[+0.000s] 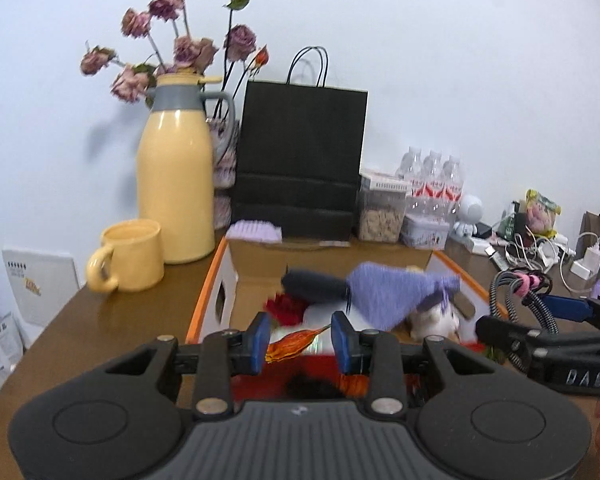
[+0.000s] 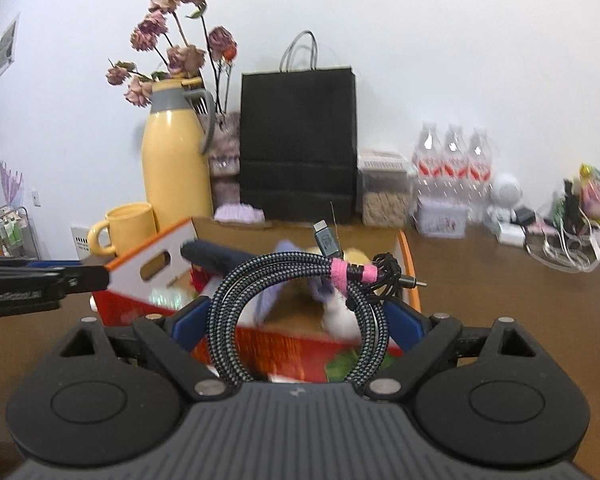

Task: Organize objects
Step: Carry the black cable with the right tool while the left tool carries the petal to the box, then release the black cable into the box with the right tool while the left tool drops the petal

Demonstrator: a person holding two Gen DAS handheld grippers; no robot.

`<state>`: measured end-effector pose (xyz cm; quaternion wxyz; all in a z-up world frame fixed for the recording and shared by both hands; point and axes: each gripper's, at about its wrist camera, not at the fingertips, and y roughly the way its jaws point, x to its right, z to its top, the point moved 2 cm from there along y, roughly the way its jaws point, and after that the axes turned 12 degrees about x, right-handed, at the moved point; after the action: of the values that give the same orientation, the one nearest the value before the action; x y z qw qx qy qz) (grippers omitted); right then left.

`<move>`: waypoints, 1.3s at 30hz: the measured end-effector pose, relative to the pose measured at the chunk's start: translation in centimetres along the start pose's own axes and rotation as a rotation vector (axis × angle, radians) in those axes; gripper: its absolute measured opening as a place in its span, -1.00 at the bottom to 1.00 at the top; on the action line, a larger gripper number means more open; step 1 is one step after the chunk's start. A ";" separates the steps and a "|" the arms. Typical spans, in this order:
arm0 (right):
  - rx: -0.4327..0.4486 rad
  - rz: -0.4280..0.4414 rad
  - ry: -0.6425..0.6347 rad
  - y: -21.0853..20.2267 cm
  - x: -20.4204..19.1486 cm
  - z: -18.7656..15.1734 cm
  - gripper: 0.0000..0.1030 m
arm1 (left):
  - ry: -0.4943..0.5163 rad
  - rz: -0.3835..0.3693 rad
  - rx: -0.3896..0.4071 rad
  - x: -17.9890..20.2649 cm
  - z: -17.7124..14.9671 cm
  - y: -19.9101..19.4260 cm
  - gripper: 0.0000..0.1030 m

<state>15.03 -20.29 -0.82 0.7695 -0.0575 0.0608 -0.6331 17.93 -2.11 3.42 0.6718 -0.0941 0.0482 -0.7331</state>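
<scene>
Held a coiled braided cable (image 2: 300, 320), bound with a pink strap, between the jaws of the right gripper (image 2: 300, 328), upright and just above the near edge of the open cardboard box (image 2: 408, 264). Kept the left gripper (image 1: 300, 342) beside it, over the same box, jaws set a narrow way apart with nothing between them. Showed inside the box a purple knitted piece (image 1: 392, 292), a dark cylinder (image 1: 314, 286) and something white and furry, blurred. Rested the box on a brown wooden bench (image 1: 112, 320) pushed against a plain white wall (image 1: 460, 60). Carried along the bench's back a yellow mug (image 1: 130, 256), a tall yellow jug (image 1: 176, 184) with dried roses (image 1: 172, 32) behind it, a black paper bag (image 1: 300, 160), a clear food container (image 1: 382, 210) and wrapped water bottles (image 1: 434, 182). Gathered white chargers and cords (image 1: 556, 252) at the far right end.
</scene>
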 end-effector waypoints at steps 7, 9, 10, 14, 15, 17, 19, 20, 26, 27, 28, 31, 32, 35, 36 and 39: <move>0.020 0.025 -0.015 4.0 -0.7 1.7 0.79 | 0.025 0.017 0.038 0.7 3.0 4.4 -0.38; 0.014 0.025 -0.010 5.5 -0.6 2.0 0.79 | 0.029 0.021 0.039 0.7 3.5 5.8 -0.38; 0.010 0.023 -0.005 6.1 -0.5 1.9 0.79 | 0.032 0.025 0.039 0.8 3.7 6.5 -0.38; 0.007 0.008 0.019 8.5 0.0 1.7 0.79 | 0.040 0.029 0.033 0.5 3.8 9.1 -0.38; 0.006 -0.001 0.018 9.0 0.1 1.5 0.79 | 0.040 0.029 0.033 0.5 3.7 9.7 -0.38; -0.009 -0.013 0.017 9.8 0.4 1.1 0.79 | 0.040 0.027 0.032 0.4 3.6 11.0 -0.38; -0.025 -0.016 0.011 10.4 0.6 0.6 0.79 | 0.039 0.025 0.023 0.4 3.4 12.2 -0.38; -0.034 -0.020 0.007 10.7 0.7 0.4 0.79 | 0.039 0.024 0.013 0.4 3.3 12.8 -0.38; -0.106 -0.018 0.000 12.4 1.2 -1.1 0.92 | 0.041 0.030 -0.058 0.2 1.5 15.4 -0.17; -0.114 -0.037 -0.012 12.5 1.2 -1.4 1.00 | 0.038 0.025 -0.069 0.1 1.1 15.6 0.02; -0.113 -0.061 -0.029 12.5 1.1 -1.6 1.00 | 0.031 0.016 -0.074 0.0 0.8 15.7 0.47; -0.111 -0.062 -0.044 12.2 1.2 -1.8 1.00 | 0.026 0.010 -0.031 0.1 0.7 15.2 0.94; -0.111 -0.059 -0.038 12.1 1.2 -1.8 1.00 | 0.029 0.011 -0.009 0.2 0.9 14.8 0.96; -0.102 -0.054 -0.022 11.7 1.4 -1.6 1.00 | 0.020 0.011 0.019 0.2 1.2 14.3 1.00; -0.097 -0.052 -0.018 11.6 1.5 -1.5 1.00 | 0.018 0.011 0.022 0.3 1.3 14.1 1.00; -0.083 -0.047 -0.009 11.2 1.5 -1.2 1.00 | 0.021 0.016 0.018 0.4 1.3 14.1 1.00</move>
<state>25.94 -19.65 -3.89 0.7516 -0.0939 0.0822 -0.6477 31.96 -3.72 1.95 0.6780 -0.0803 0.0494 -0.7290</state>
